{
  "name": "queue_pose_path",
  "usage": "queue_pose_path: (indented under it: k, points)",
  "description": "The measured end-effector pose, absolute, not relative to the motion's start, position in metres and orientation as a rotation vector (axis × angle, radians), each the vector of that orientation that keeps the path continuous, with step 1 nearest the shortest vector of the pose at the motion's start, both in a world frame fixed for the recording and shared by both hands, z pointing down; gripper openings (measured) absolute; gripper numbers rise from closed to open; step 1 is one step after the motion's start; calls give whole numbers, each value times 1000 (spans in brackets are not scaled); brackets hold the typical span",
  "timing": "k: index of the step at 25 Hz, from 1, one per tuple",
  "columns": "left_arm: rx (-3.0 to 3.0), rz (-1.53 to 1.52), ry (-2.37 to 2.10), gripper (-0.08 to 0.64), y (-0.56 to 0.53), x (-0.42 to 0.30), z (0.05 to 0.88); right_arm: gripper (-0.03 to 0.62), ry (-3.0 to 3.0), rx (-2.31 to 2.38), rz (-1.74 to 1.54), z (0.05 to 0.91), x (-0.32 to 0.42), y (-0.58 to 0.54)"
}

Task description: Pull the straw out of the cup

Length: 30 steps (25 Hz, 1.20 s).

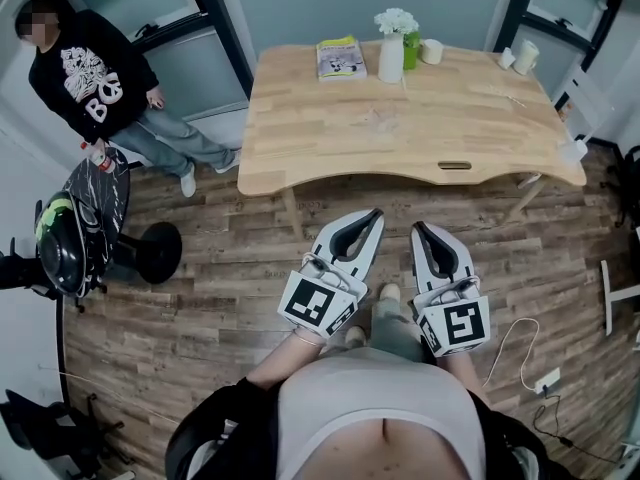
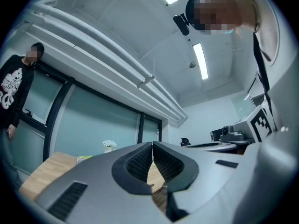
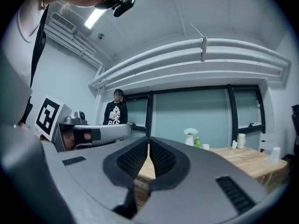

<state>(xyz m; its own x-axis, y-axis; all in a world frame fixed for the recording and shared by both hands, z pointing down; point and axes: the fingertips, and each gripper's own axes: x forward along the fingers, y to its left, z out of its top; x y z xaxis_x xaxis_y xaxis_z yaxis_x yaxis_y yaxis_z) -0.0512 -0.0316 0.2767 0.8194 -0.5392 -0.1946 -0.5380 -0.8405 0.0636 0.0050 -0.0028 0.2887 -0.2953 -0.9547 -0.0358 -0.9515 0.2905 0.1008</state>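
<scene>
Both grippers are held side by side over the wooden floor, short of the table's near edge. My left gripper [image 1: 375, 213] is shut with nothing in it, its ribbed pads meeting at the tips [image 2: 153, 143]. My right gripper [image 1: 418, 226] is also shut and empty [image 3: 148, 139]. On the light wooden table [image 1: 330, 158] a small white cup [image 1: 432, 51] stands at the back next to a white vase of flowers [image 1: 391, 53]. A taller white cup [image 1: 526, 56] stands at the far right corner. I cannot make out a straw in any cup from here.
A book [image 1: 341, 57] and a green bottle [image 1: 411, 50] sit at the table's back edge. A person in a black sweatshirt [image 1: 95, 83] stands at the left by the glass wall. A black stool [image 1: 160, 251] is at the left, and a cable with a power strip [image 1: 545, 380] lies at the right.
</scene>
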Motion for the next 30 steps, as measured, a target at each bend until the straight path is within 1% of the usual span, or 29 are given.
queue_pose_path:
  k: [14,24,30]
  points:
    - [2993,-327,-908,9,-90,-27,282,32,-2509,1816,-202,290,30,-66]
    - [2973,-314,-969,9,-169,0,284,32,-2538,1754,-190,294,56,-146]
    - [2962,-315,-1001,9,-212,20,278,32,-2525,1722,-241,286,76,-190]
